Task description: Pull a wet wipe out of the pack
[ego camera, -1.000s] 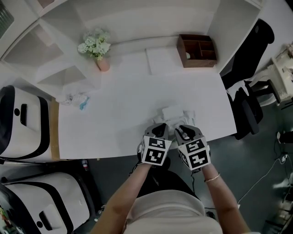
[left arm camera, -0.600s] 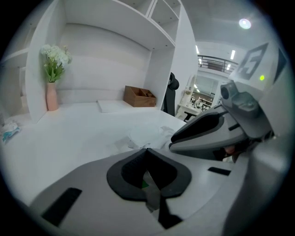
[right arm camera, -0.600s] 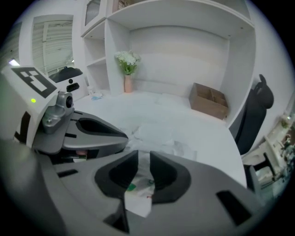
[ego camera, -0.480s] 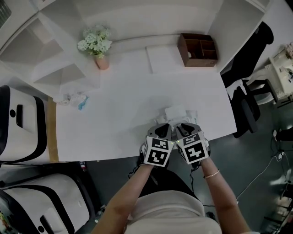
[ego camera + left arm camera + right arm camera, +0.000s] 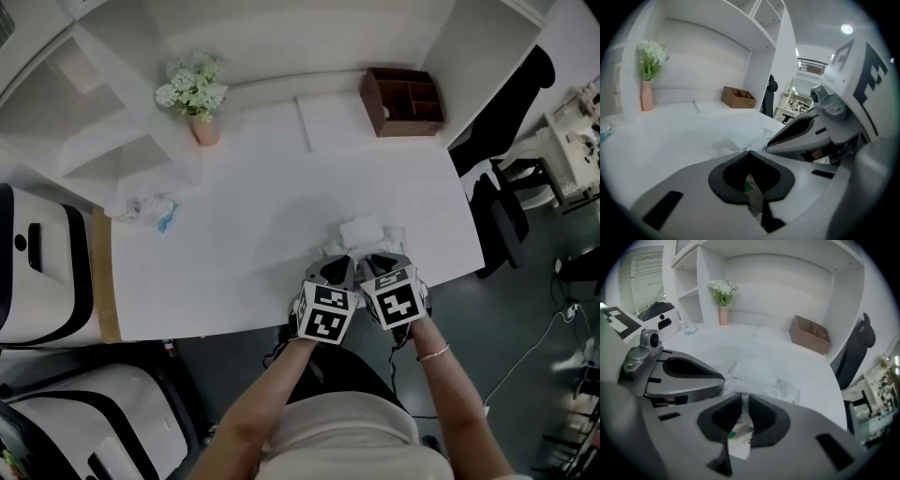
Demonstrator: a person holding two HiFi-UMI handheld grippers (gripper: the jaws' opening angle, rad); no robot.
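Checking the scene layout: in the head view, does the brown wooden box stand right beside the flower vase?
No, the wooden box sits back right on the desk, the flower vase back left, well apart.

My left gripper (image 5: 333, 261) and right gripper (image 5: 379, 260) are grey, each with 1 black-and-white marker cube (image 5: 325, 313); I wear a bracelet (image 5: 433, 353).

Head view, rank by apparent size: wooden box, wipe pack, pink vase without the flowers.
1. wooden box
2. wipe pack: near end covered, so its rank against the box is unsure
3. pink vase: clearly smallest
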